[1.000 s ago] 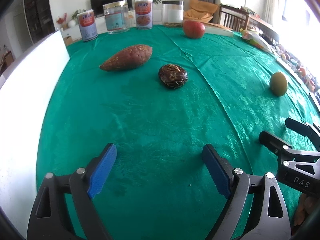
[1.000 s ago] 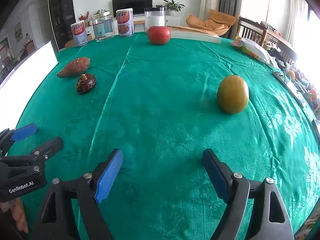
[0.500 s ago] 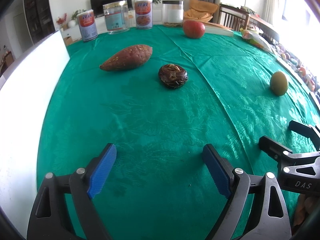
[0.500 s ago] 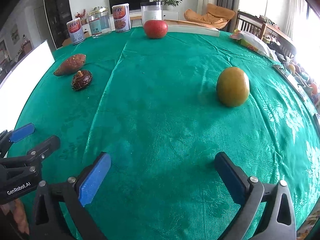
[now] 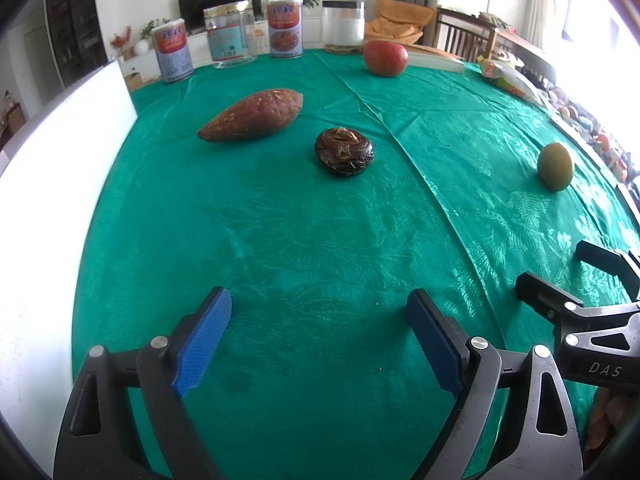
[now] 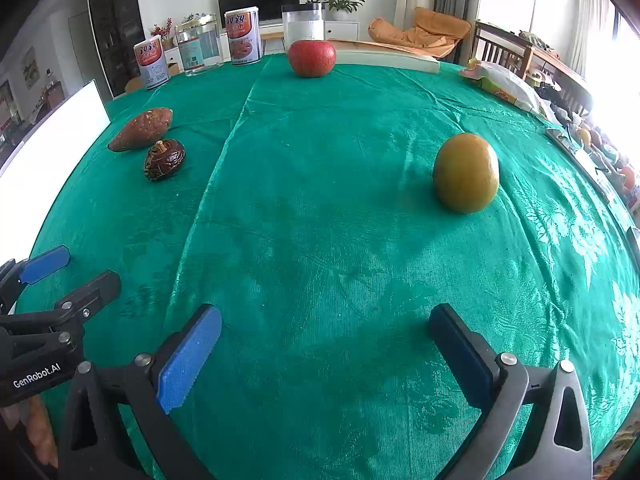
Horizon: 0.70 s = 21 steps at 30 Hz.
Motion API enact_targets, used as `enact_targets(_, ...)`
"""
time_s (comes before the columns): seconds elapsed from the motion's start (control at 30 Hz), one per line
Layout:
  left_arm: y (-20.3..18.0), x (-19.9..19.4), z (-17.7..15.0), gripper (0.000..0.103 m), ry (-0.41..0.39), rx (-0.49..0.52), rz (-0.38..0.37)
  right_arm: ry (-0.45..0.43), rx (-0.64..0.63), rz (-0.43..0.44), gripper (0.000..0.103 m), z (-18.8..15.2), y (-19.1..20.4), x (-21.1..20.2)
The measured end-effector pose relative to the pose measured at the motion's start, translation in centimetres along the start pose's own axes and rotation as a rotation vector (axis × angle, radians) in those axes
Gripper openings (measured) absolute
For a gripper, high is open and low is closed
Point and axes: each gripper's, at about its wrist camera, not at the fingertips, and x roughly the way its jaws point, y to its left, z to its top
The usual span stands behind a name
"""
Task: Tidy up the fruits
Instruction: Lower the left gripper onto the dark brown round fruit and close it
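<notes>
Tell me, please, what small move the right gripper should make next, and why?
Probably ease the right gripper forward and a little to its right toward the yellow-green fruit. Its jaws are wide open and empty, the fruit sits alone ahead of them on the green cloth, and nothing lies between.

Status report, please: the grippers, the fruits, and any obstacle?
Left gripper open, empty. Right gripper open, empty, facing green fruit. Red fruit at far edge, untouched. No obstacle between.
</notes>
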Motion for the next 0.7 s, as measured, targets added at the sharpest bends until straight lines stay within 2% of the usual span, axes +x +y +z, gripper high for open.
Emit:
enact_targets(0.07,0.3,-0.1,0.2,0.091,0.027,0.023,-0.024,0.000,0.000,0.000,0.103,0.0,0.0,0.0)
enact_targets(0.13,0.9,-0.2,1.2,0.090,0.054,-0.012,-0.051,0.000,0.001,0.000,0.103,0.0,0.0,0.0)
enact_targets(0.23,1.4,-0.7,3.8,0.090,0.012,-0.093,-0.099,0.000,0.001,0.000,0.103,0.0,0.0,0.0)
enact_targets(0.33,0.5,0.3,6.8,0.090,-0.002,-0.094,-0.122,0.000,0.001,0.000,0.103,0.0,0.0,0.0)
enact_targets(0.43,-0.7,3.1,8.6,0.089,0.021,-0.056,-0.079,0.000,0.001,0.000,0.103,0.0,0.0,0.0)
enact_targets(0.53,-1.3,5.1,8.8,0.088,0.036,-0.019,-0.026,0.000,0.001,0.000,0.103,0.0,0.0,0.0)
enact_targets(0.67,-1.0,6.2,8.9,0.087,0.020,-0.014,0.000,0.000,0.001,0.000,0.103,0.0,0.0,0.0)
enact_targets(0.7,-0.9,6.3,8.9,0.081,0.014,-0.017,-0.005,0.000,0.001,0.000,0.103,0.0,0.0,0.0)
